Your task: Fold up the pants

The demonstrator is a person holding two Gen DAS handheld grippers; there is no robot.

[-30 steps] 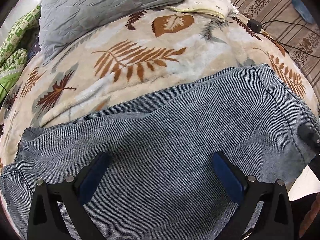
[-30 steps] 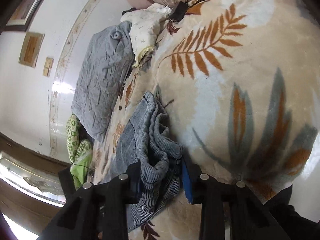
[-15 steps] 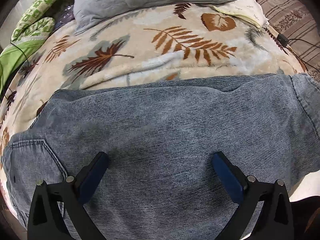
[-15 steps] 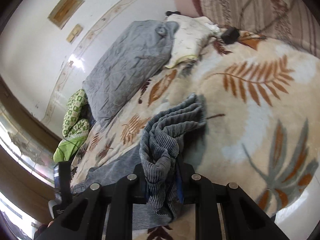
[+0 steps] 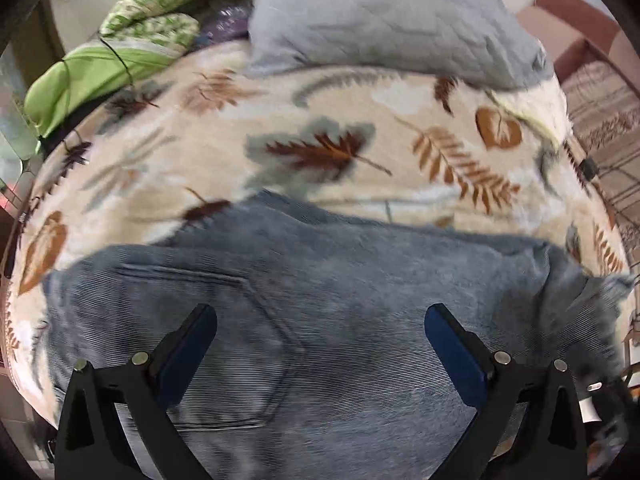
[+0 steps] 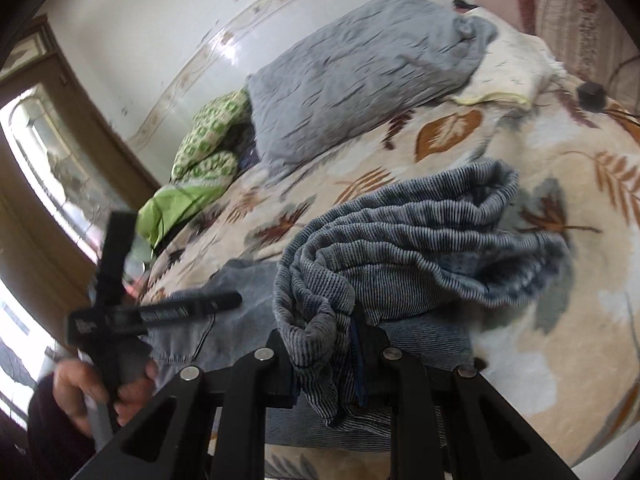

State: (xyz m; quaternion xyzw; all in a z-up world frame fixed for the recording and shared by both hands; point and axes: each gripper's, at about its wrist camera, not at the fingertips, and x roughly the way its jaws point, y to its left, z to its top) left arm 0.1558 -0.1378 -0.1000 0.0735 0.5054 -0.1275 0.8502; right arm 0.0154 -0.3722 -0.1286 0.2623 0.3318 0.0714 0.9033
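Blue-grey striped pants (image 5: 360, 280) lie spread on a leaf-patterned blanket (image 5: 320, 120). My left gripper (image 5: 320, 320) hovers over their back pocket (image 5: 240, 320), open wide, with nothing pinched between its blue pads. In the right wrist view, my right gripper (image 6: 326, 344) is shut on a bunched end of the pants (image 6: 400, 248). That fabric is lifted and draped in folds over the flat part of the garment. The left gripper (image 6: 224, 300) also shows at the left of that view, with a hand (image 6: 80, 384) holding it above the waist end.
A grey quilted pillow (image 5: 380, 12) and green patterned bedding (image 5: 160, 16) lie at the far side of the bed. A cream pillow (image 6: 508, 76) and a black plug (image 6: 592, 94) with its cable sit at the far right. The bed's edge runs just below both grippers.
The left gripper has slid along the pants to the back pocket, still open. The right gripper has rolled upright and carried the bunched pant leg up toward the waist end.
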